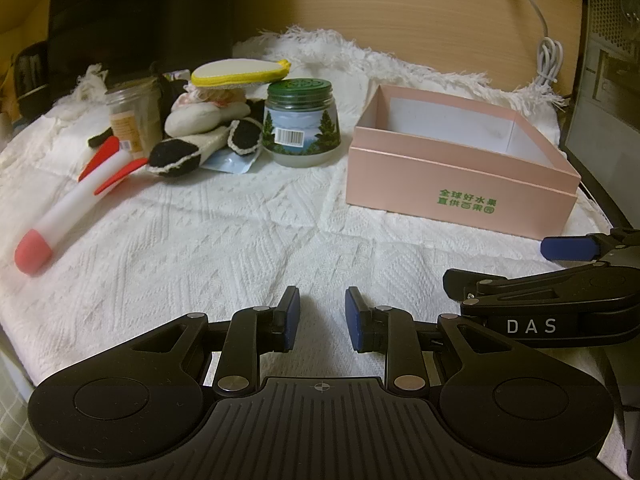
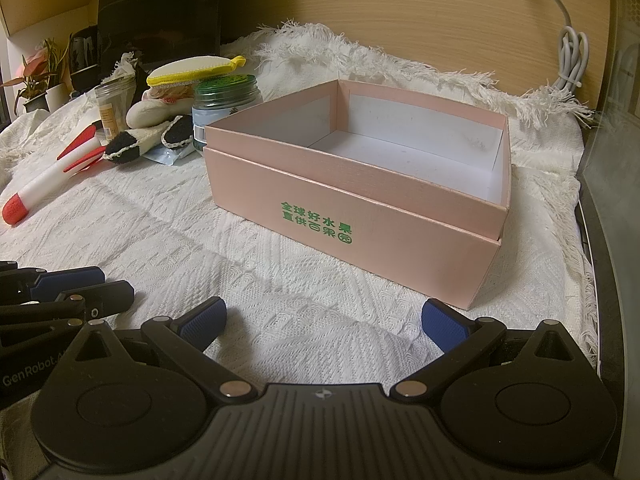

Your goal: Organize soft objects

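While the left gripper [image 1: 322, 318] and the right gripper [image 2: 323, 326] hover empty over the white cloth [image 1: 240, 232], jaws apart, nothing is held. Farther off, the pink box [image 2: 360, 216] is empty. The soft toys [image 1: 208, 136] lean on the green-lidded jar [image 1: 301, 124], so pulling one may tip it.

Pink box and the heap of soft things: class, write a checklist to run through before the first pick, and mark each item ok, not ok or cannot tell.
1. Pink box open and empty: ok.
2. Left gripper holds nothing, jaws apart: ok.
3. Right gripper holds nothing, jaws wide: ok.
4. Cloth between grippers and heap bare: ok.
5. Yellow-edged pad free on top of the plush toy: ok.
6. Green-lidded jar well clear of the heap: not ok, it stands right beside it.
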### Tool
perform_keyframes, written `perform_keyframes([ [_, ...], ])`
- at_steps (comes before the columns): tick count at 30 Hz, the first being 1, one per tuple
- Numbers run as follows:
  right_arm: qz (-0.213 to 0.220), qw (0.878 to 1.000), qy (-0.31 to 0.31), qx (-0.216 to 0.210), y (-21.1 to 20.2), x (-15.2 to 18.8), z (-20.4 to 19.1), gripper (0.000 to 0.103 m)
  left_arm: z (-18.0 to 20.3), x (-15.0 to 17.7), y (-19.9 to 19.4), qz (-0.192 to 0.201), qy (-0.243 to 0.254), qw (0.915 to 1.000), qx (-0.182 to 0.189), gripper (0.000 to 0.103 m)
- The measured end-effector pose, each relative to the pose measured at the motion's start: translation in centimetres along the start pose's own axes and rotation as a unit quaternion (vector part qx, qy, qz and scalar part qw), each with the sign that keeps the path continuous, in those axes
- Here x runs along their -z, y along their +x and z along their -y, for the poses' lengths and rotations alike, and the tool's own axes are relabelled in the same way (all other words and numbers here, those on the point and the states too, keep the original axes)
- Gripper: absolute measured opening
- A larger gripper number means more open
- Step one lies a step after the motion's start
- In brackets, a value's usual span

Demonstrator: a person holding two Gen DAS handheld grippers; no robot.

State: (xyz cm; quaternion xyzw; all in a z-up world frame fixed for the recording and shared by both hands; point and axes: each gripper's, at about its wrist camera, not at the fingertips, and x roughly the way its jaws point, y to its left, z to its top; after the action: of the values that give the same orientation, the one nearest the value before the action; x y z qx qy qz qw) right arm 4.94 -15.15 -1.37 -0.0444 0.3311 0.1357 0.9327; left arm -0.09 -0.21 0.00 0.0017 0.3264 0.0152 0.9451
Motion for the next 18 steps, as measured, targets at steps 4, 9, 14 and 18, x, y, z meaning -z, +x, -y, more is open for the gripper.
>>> perform_keyframes([
  [4,0.0,1.0,0.0,0.0,0.0,0.0,0.0,0.103,0.0,-0.1,0.0,0.001,-0.001,1.0,0.001,0.028],
  [9,0.0,1.0,0.0,0.0,0.0,0.0,0.1,0.103,-0.1,-0.1,0.1,0.002,-0.003,1.0,0.005,0.028],
  [14,0.0,1.0,0.0,0.0,-0.1,0.2,0.3,0.103,-0.3,-0.2,0.1,0.0,0.0,0.9999,0.012,0.028],
  [18,-0.001,1.0,-0.003,-0.009,0.0,0.2,0.6,0.103,-1.9,-1.4,0.1,-0.032,-0.019,0.9984,0.042,0.028],
])
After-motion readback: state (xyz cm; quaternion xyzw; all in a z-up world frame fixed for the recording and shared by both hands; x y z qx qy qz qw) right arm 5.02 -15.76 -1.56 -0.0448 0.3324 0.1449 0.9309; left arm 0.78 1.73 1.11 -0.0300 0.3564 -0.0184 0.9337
